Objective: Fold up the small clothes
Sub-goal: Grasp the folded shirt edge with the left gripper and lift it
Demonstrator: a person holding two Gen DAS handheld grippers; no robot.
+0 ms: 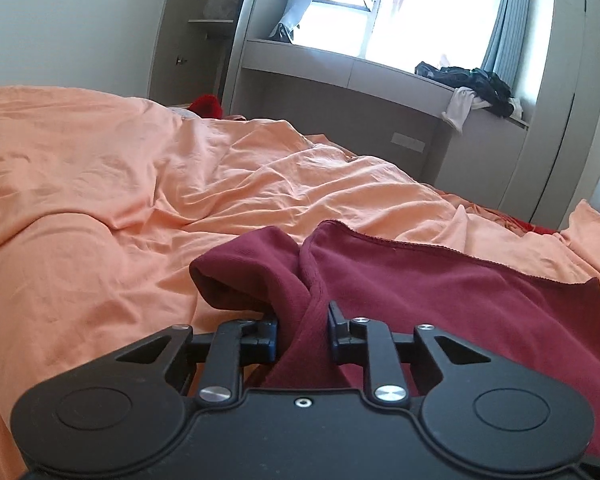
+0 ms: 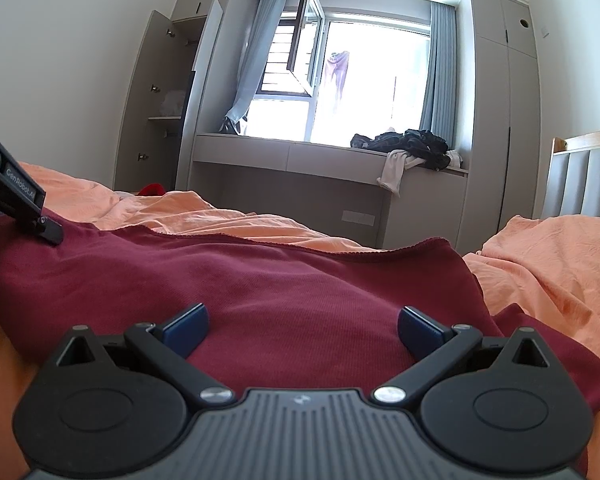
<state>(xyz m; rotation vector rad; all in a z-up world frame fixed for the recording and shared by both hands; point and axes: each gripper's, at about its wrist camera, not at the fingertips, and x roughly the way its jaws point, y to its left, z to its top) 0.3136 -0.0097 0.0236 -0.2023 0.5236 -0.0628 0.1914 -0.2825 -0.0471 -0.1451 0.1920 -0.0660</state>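
Observation:
A maroon garment (image 1: 440, 280) lies spread on an orange bed sheet (image 1: 100, 184); it also fills the lower middle of the right wrist view (image 2: 260, 280). My left gripper (image 1: 303, 326) is shut on a bunched fold of the garment near its left sleeve (image 1: 240, 276). That gripper also shows at the left edge of the right wrist view (image 2: 48, 232), resting on the cloth. My right gripper (image 2: 303, 326) is wide open, its blue pads (image 2: 186, 328) hovering just over the flat garment, holding nothing.
A window bench (image 2: 300, 156) beyond the bed holds a pile of dark and white clothes (image 2: 412, 148). An open wardrobe (image 2: 168, 108) stands at left, a tall closet (image 2: 500, 120) at right. A padded headboard (image 2: 584, 180) is at far right. A red item (image 2: 152, 189) lies past the bed.

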